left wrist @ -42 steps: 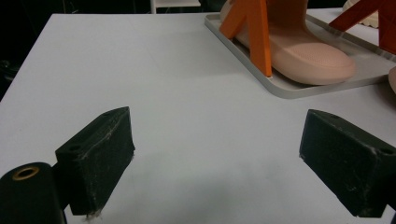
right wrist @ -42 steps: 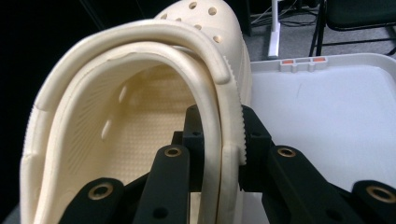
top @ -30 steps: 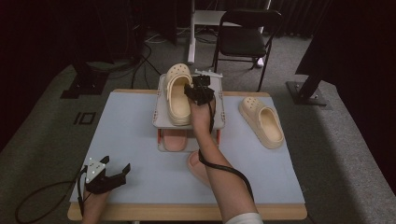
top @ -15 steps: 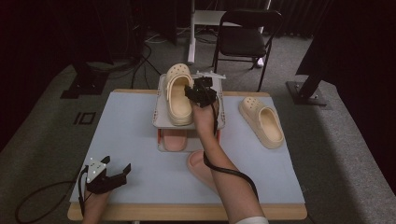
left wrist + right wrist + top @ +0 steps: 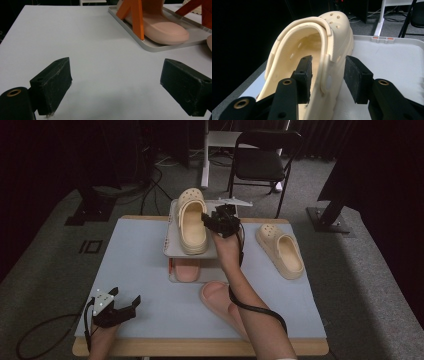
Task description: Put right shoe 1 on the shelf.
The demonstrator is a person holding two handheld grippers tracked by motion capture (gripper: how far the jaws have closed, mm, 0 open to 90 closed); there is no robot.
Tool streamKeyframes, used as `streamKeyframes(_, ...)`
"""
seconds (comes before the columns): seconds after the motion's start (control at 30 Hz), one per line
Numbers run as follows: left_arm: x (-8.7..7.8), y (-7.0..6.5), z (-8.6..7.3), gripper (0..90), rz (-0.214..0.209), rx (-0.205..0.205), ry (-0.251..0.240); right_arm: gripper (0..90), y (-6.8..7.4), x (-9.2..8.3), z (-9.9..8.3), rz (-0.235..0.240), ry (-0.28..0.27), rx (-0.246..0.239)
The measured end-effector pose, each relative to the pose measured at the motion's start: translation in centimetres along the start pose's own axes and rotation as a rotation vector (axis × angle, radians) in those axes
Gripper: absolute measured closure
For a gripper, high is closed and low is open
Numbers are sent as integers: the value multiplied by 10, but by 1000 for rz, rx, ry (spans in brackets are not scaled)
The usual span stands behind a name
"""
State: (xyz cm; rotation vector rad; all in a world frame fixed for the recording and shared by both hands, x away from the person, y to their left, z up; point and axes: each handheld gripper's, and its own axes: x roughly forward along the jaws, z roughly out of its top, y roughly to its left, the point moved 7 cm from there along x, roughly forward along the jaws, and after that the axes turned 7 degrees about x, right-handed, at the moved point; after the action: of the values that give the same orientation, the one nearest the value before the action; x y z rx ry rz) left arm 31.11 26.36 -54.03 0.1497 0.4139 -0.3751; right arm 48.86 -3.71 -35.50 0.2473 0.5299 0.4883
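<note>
A cream clog (image 5: 192, 222) (image 5: 294, 50) lies on the top shelf (image 5: 172, 242) (image 5: 387, 62) of a small grey two-tier rack. My right gripper (image 5: 210, 220) (image 5: 328, 75) straddles the clog's right side wall, one jaw inside the shoe and one outside. Its jaws have just been opening, and both pads now stand off the wall. A pink slipper (image 5: 186, 269) (image 5: 160, 27) sits on the lower shelf. My left gripper (image 5: 126, 296) (image 5: 116, 82) rests open near the table's front left corner, holding nothing.
A second pink slipper (image 5: 217, 295) lies on the table in front of the rack, partly under my right forearm. Another cream clog (image 5: 280, 251) lies to the right of the rack. Orange struts (image 5: 136, 15) hold up the top shelf. A black chair (image 5: 262, 160) stands beyond the table.
The right gripper's jaws have spread and let go of the clog's side wall, and the hand has drawn back slightly to the right. The clog stays on the top shelf. The left gripper is still.
</note>
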Motion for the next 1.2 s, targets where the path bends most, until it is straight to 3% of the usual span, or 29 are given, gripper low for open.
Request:
streamKeyframes(0.93,2,-3,0,99,-2,-3,2,561,-44,-61,-29,44,-20,-49)
streamKeyframes(1.2,3,-4,0,99,-6,1,2,560,-62,-88,-41,43,-41,-56)
